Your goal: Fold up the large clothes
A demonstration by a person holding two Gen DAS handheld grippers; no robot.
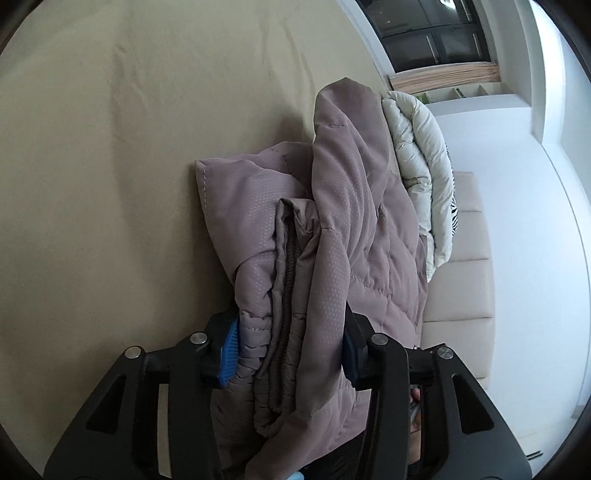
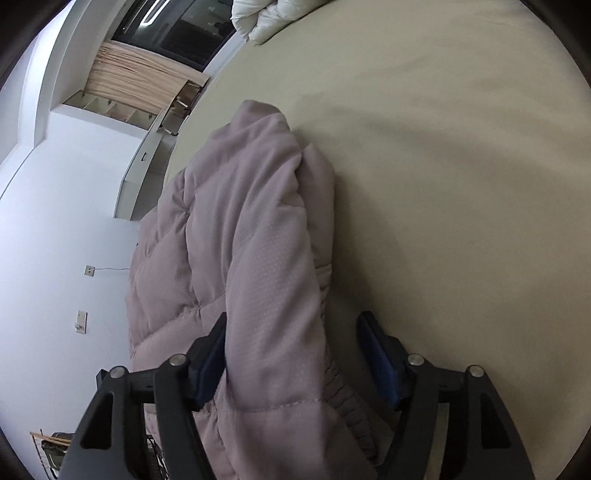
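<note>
A mauve padded jacket (image 1: pixel 343 206) lies bundled in thick folds on the beige bed sheet (image 1: pixel 110 147). My left gripper (image 1: pixel 288 343) is shut on its near end. One blue pad (image 1: pixel 229 347) presses the gathered cuff, and fabric drapes over the other pad. In the right wrist view the same jacket (image 2: pixel 240 206) runs between the fingers of my right gripper (image 2: pixel 291 339), which is open. Its left pad (image 2: pixel 210 362) touches the cloth. Its right pad (image 2: pixel 380 358) stands apart from it, with bare sheet (image 2: pixel 443 147) showing in the gap.
A white quilted duvet (image 1: pixel 417 140) lies bunched behind the jacket, and it also shows at the far bed edge (image 2: pixel 258 14). A pale padded headboard (image 1: pixel 461 258) and white wall border one side. A dark window (image 2: pixel 177 29) with a curtain lies beyond.
</note>
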